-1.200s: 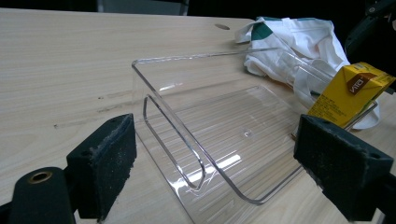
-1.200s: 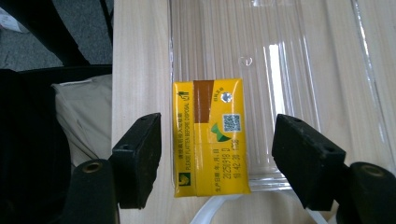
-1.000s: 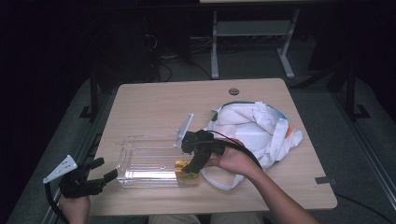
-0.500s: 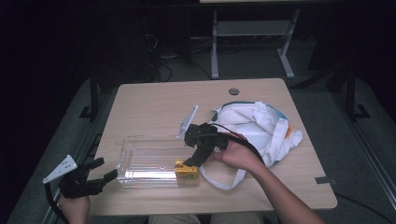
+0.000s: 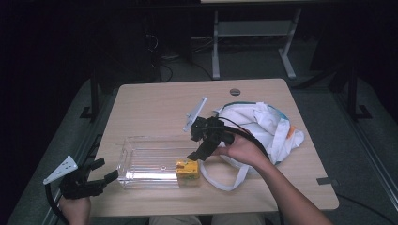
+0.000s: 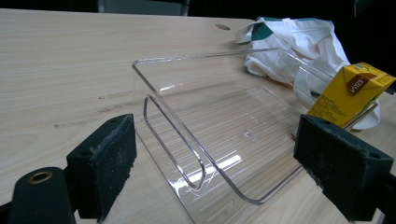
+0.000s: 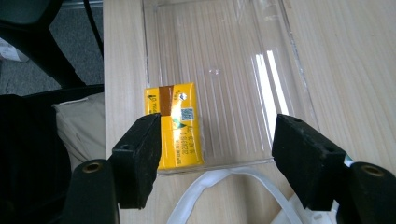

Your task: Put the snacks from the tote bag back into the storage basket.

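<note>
My right gripper [image 5: 199,149] hangs over the clear tray's [image 5: 141,161] end nearest the white bag [image 5: 263,124], fingers [image 7: 140,154] wide, holding nothing. The yellow carton [image 7: 175,126] lies flat in the tray's corner. It looks like a small drink box: light, stiff-ish card, glossy so maybe slick, crushable if squeezed hard. I'd pinch it across the narrow sides w/ gentle pressure. The tray is rigid plastic, slippery, prob. slides on the table [image 5: 150,103]. My left gripper [image 5: 94,177] waits off the tray's other end, fingers [image 6: 105,161] wide too, empty.
</note>
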Demonstrator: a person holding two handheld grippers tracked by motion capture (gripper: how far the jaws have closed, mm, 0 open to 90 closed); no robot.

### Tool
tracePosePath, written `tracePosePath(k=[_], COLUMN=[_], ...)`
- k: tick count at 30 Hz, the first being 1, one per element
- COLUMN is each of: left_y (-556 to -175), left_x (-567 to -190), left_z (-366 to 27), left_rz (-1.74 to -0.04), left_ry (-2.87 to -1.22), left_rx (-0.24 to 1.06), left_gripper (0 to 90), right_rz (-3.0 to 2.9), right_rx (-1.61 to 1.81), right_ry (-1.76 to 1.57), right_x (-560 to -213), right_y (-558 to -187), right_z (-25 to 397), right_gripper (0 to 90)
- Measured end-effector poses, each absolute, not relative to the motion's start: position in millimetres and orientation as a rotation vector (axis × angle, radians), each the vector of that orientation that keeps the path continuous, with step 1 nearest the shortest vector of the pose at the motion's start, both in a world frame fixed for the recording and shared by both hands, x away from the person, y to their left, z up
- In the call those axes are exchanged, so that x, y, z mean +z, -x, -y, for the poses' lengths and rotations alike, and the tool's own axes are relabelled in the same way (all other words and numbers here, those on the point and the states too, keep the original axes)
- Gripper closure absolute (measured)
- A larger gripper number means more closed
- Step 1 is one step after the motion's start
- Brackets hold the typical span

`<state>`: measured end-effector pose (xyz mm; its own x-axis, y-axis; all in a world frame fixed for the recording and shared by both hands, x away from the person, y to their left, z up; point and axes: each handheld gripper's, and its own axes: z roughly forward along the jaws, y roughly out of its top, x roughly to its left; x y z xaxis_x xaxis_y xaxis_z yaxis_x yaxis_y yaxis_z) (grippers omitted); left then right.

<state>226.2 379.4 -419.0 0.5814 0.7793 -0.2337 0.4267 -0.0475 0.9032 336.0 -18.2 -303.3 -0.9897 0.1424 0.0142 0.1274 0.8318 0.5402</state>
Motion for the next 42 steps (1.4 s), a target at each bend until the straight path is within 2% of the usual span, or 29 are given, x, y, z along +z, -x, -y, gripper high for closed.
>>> tracePosePath(k=[42], left_y=[-226], left_x=[-419], left_z=[-379], left_rz=[-1.014], left_ry=[-1.678], left_rx=[0.389], left_gripper=[12.8], right_rz=[-2.92], right_rx=[0.842], right_ry=[-0.381], right_x=[-296], right_y=[-354], right_z=[59], right_gripper=[32.5])
